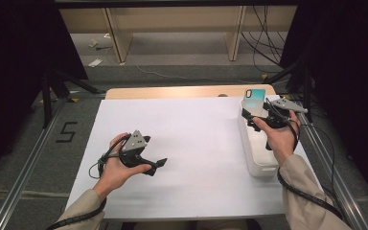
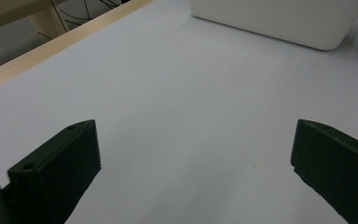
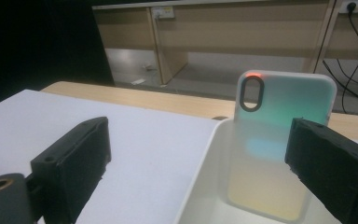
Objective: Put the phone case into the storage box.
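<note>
Overhead, right gripper (image 1: 255,119) wide above bin (image 1: 258,165)

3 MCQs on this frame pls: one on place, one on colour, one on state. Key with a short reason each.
1. Where does the phone case stand?
A. flat on the white sheet
B. upright in the white bin, at its far end
C. on the floor

2. What colour is the bin?
A. white
B. blue
C. black

3. How are the left tongs?
A. shut on the case
B. shut on nothing
C. open, with nothing between them

Key:
1 B, the right gripper view shows the case rising upright from inside the bin.
2 A, its walls read white in the high view and in both gripper views.
3 C, the left gripper view shows both jaws wide apart over the bare white sheet.

The right tongs are open too, facing the case.
</note>
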